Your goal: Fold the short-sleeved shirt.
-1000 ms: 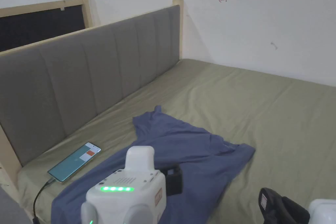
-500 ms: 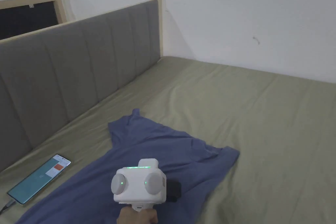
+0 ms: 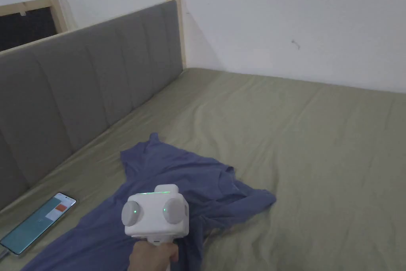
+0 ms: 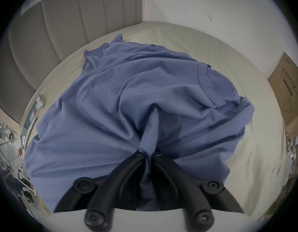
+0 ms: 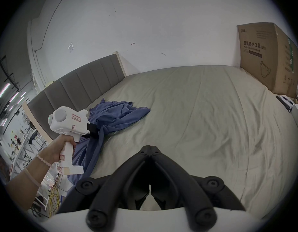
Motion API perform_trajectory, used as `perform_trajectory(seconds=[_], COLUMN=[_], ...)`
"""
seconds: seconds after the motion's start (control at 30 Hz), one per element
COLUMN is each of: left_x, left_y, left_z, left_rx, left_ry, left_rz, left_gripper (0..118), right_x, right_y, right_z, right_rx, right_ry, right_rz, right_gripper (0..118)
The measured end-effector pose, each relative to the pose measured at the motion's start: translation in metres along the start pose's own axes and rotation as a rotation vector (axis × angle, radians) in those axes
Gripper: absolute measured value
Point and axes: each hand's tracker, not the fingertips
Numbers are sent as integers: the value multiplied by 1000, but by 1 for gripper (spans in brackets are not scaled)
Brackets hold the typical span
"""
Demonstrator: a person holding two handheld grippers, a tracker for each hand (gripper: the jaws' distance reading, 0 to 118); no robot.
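Shirt (image 3: 174, 180), blue, on the olive bed sheet (image 3: 309, 133), long axis slanting from near left toward the far headboard (image 3: 79, 77), more bunched than a second ago beside the phone (image 3: 35, 222). Left gripper (image 4: 149, 152) pinching a fold of cloth, lifted. Right gripper (image 5: 150, 147) pressed together on nothing above bare sheet, cardboard box (image 5: 268, 58) against the white wall.

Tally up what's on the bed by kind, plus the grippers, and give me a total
Shirt: 1
Phone: 1
Cardboard box: 1
Grippers: 2, left and right
Total: 5
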Motion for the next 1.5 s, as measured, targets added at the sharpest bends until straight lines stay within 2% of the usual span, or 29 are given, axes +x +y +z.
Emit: perform_trajectory(seconds=[0.1,0.17,0.33,0.4,0.47,0.63,0.77,0.83,0.93,1.07,1.13,1.2,1.27,1.33,1.37,1.4,1.43,1.47,1.5], left_x=[-6,-4,10,30,56,156,243,284,333,364,366,363,360,354,352,349,349,348,345], left_y=[1,3,23,31,37,34,-1,-33,-96,-181,-214,-239,-250,-247,-241,-234,-229,-224,-219], left_z=[18,34,91,120,148,211,240,242,226,161,130,110,97,93,96,100,103,109,117], left_rx=[19,17,105,163,195,279,256,204,96,-163,-245,-241,-223,-231,-255,-278,-296,-299,-288], left_ry=[-62,-67,-216,-244,-340,-523,-765,-837,-862,-850,-750,-662,-603,-679,-711,-730,-773,-793,-796], left_rz=[73,65,108,48,19,-147,-264,-344,-496,-522,-559,-646,-664,-569,-524,-488,-474,-475,-483], left_gripper=[1,1,1,1,1,1,1,1,1,1,1,1,3,18,31,59,82,102,113], right_x=[6,11,24,30,38,63,89,104,128,155,166,174,179,182,183,182,181,179,177], right_y=[3,5,13,17,20,29,35,35,31,20,14,7,3,1,0,0,1,2,3], right_z=[7,11,31,43,55,93,133,154,180,202,206,204,199,193,191,189,187,185,182], right_rx=[17,29,75,104,136,215,292,333,375,408,396,378,354,338,336,334,330,326,323], right_ry=[-10,-19,-37,-50,-61,-121,-209,-269,-342,-413,-429,-440,-445,-436,-424,-411,-406,-403,-398], right_rz=[-6,-19,-62,-78,-97,-130,-152,-168,-218,-292,-313,-324,-338,-357,-366,-370,-372,-371,-367], right_gripper=[0,0,0,0,0,0,0,0,0,0,0,0,0,0,0,0,0,0,0])
